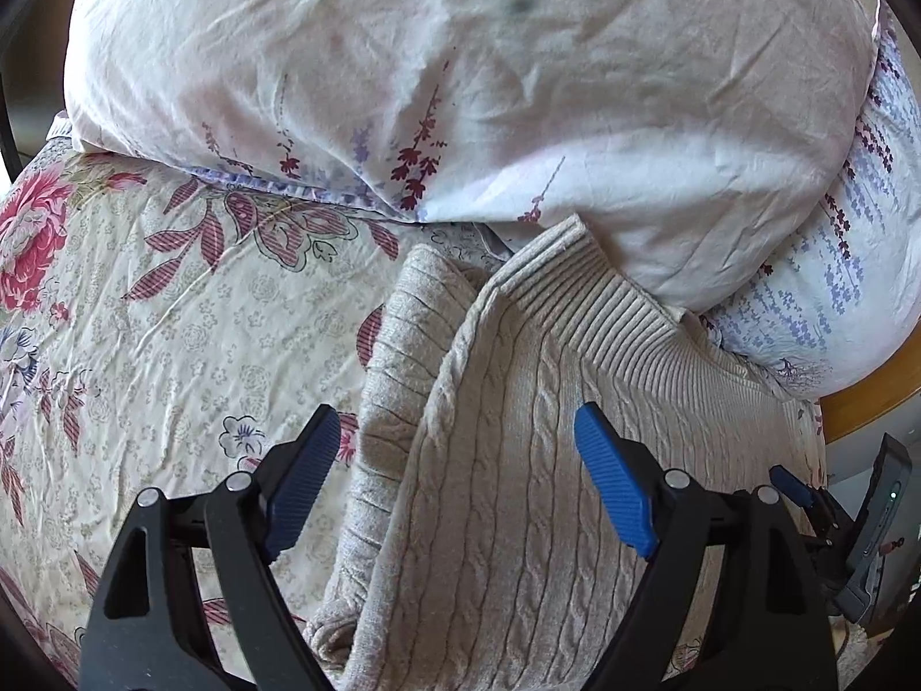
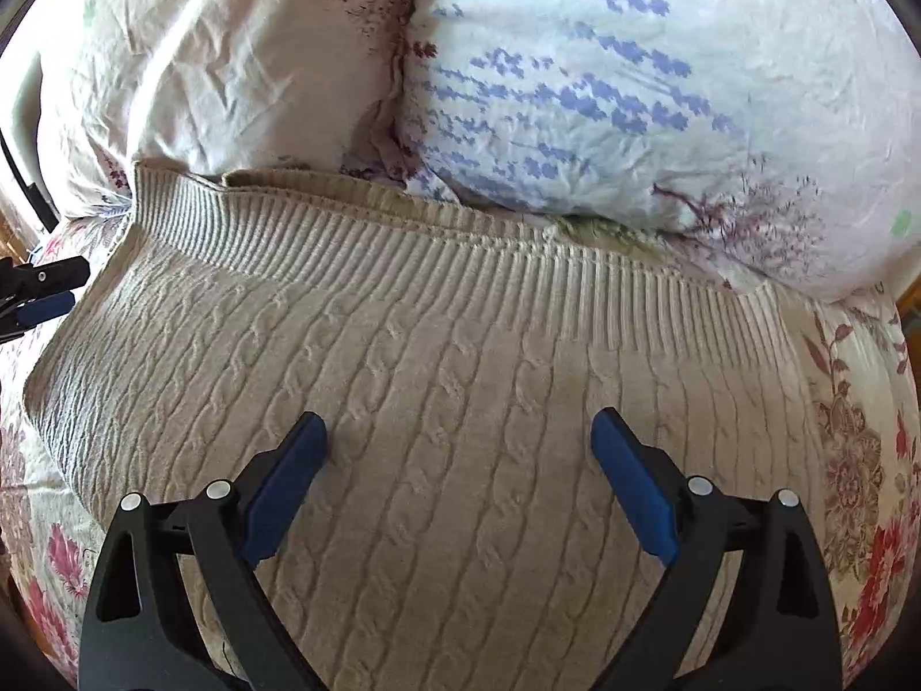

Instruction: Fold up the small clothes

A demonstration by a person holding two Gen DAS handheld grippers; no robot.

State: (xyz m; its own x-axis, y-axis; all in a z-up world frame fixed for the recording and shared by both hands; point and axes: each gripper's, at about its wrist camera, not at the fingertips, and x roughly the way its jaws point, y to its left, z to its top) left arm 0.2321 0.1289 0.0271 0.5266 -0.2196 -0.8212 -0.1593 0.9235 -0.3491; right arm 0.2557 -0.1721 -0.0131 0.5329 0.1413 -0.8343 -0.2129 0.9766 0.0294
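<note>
The beige cable-knit sweater is spread on the floral bedsheet, directly beneath both tools. The right tool and left tool are held wide above it, gripping nothing. Pillows lie beyond.

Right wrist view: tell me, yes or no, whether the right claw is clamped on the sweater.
No: the right claw stands wide open above the sweater, nothing pinched between its blue pads.
</note>
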